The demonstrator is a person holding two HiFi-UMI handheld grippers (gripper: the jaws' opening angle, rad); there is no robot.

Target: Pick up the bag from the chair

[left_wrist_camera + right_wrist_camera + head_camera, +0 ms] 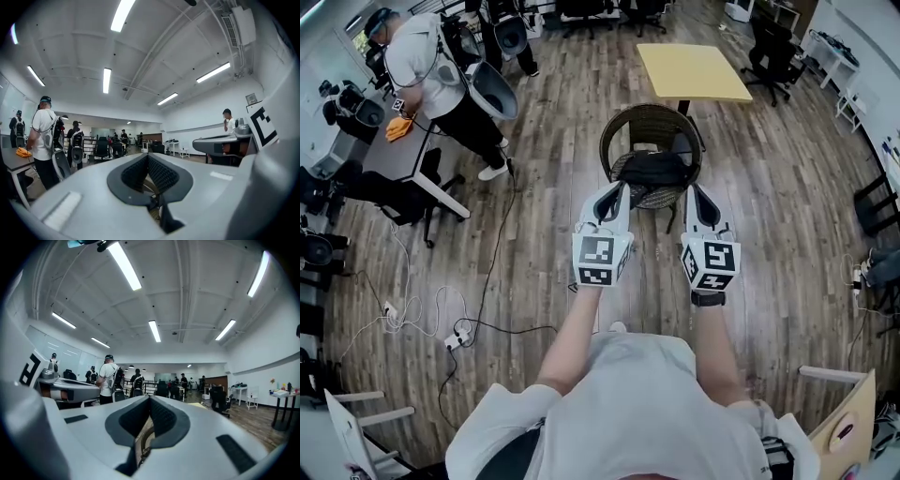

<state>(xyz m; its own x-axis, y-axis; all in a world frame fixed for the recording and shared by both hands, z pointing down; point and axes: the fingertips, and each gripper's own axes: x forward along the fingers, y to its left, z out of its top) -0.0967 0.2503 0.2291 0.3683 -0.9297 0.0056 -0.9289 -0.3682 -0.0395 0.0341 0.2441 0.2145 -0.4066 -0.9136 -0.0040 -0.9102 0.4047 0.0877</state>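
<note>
Ahead of hand-held grippers (617,195) (697,195) — bag (652,170)

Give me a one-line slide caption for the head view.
Shut and empty, the left claw and right claw held out before the wicker chair with the black bag on its seat.

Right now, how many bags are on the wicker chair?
1: a black bag lying on the seat of the wicker chair. Anything under it would be hidden.

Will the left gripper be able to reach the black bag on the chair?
Probably yes: nothing stands between the left gripper and the bag on the chair, but its jaws are shut.
</note>
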